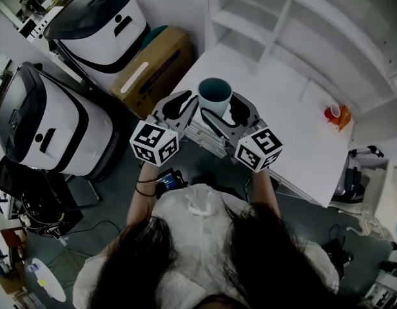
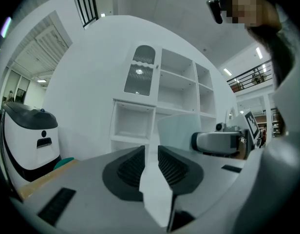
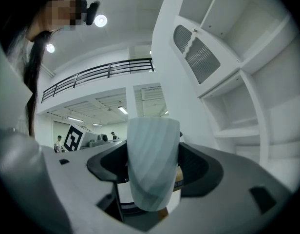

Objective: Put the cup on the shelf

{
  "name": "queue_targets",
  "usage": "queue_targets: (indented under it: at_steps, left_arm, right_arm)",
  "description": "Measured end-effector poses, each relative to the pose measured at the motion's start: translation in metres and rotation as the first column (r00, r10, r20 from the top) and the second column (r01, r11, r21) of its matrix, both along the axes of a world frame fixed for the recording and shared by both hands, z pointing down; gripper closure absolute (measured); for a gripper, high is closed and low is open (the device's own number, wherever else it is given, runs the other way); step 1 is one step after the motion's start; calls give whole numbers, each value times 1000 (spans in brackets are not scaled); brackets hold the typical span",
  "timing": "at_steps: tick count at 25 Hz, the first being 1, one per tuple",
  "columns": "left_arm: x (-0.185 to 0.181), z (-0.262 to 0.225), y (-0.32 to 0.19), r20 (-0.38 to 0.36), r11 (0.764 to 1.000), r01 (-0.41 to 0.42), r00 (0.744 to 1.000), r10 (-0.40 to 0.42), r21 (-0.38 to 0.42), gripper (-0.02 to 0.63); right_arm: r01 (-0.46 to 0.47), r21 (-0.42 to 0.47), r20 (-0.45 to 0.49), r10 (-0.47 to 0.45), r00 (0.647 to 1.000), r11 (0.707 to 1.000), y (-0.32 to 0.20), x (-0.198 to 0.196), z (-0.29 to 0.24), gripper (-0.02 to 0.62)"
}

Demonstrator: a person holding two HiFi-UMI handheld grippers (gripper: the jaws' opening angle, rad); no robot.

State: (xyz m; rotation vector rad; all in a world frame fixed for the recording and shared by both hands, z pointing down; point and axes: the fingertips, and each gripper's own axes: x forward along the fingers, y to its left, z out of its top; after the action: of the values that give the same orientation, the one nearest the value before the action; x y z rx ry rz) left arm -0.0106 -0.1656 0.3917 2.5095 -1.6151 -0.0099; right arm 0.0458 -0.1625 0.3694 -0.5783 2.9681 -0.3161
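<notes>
A pale blue-grey cup is held upright over the near edge of the white table. My right gripper is shut on the cup, with a dark pad against each side. My left gripper hangs just left of the cup; its ribbed pads stand almost together with nothing between them. From the left gripper view the cup and the right gripper show off to the right. The white shelf unit stands beyond the table, its compartments empty.
Two white-and-black machines and a cardboard box stand on the floor left of the table. Small red and orange items lie at the table's right end. A flat stack lies under the grippers.
</notes>
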Motion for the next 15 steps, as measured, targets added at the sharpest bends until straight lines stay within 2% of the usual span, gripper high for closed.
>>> queue_targets:
  at_steps: [9, 15]
  left_arm:
    - [-2, 7, -44, 27, 999, -41, 999, 41, -24, 512]
    - [-10, 12, -86, 37, 992, -124, 991, 125, -30, 515]
  right_arm:
    - [-29, 18, -30, 30, 999, 999, -44, -9, 5, 256]
    - [-132, -23, -36, 131, 991, 991, -84, -18, 13, 256]
